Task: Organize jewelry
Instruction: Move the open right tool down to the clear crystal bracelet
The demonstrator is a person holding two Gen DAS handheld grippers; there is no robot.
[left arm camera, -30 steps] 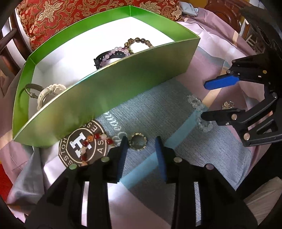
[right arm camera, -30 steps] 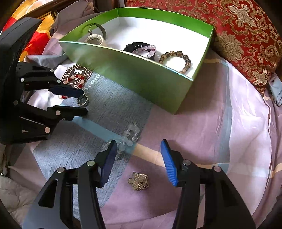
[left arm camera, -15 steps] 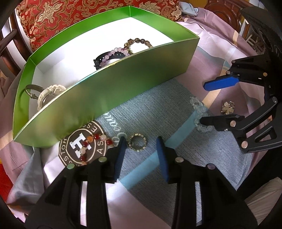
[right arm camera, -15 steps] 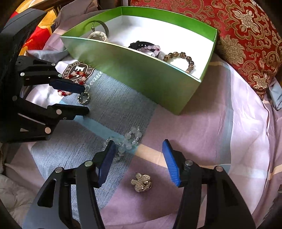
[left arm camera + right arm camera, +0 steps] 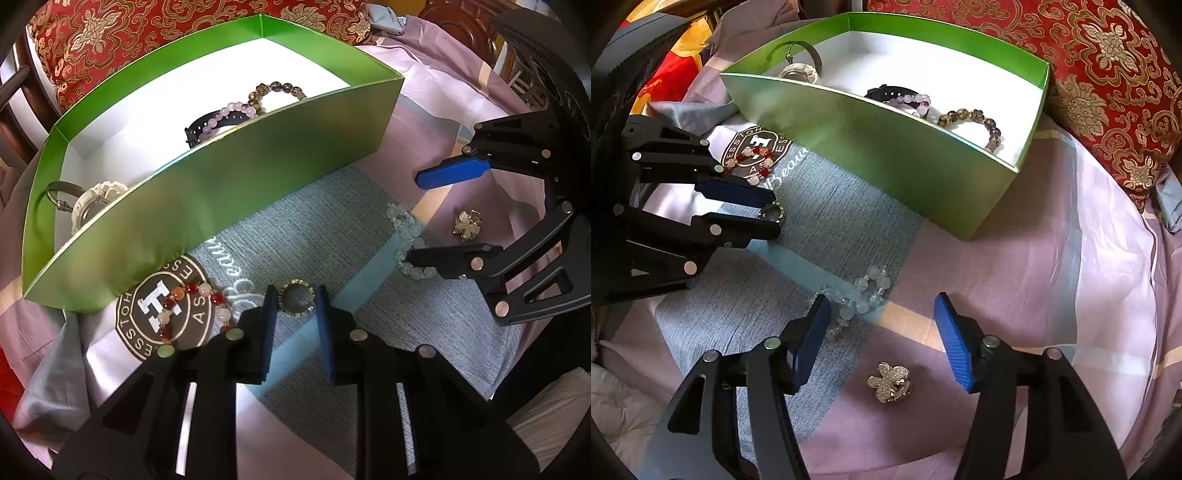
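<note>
A small dark beaded ring (image 5: pixel 295 291) lies on the grey-blue cloth, and my left gripper (image 5: pixel 294 304) has its blue pads pressed to both of its sides. The right wrist view shows the same ring (image 5: pixel 779 212) at the left gripper's (image 5: pixel 775 214) tips. My right gripper (image 5: pixel 882 298) hangs open above a clear bead bracelet (image 5: pixel 864 291), with a silver flower brooch (image 5: pixel 890 382) just below its fingers. Beside the left gripper lies a red bead bracelet (image 5: pixel 184 306). The green box (image 5: pixel 221 206) behind holds a white watch (image 5: pixel 92 199), a lilac bracelet (image 5: pixel 232 110) and a brown bracelet (image 5: pixel 277 88).
A red and gold cushion (image 5: pixel 1108 74) rises behind the box. Pink and grey bedding (image 5: pixel 1052 277) spreads to the right of the box. Dark wooden furniture (image 5: pixel 454 22) shows at the far edge in the left wrist view.
My left gripper's fingers have drawn in from a wide gap until they meet the ring. The right gripper has slid back a little, so the brooch now shows between its fingers.
</note>
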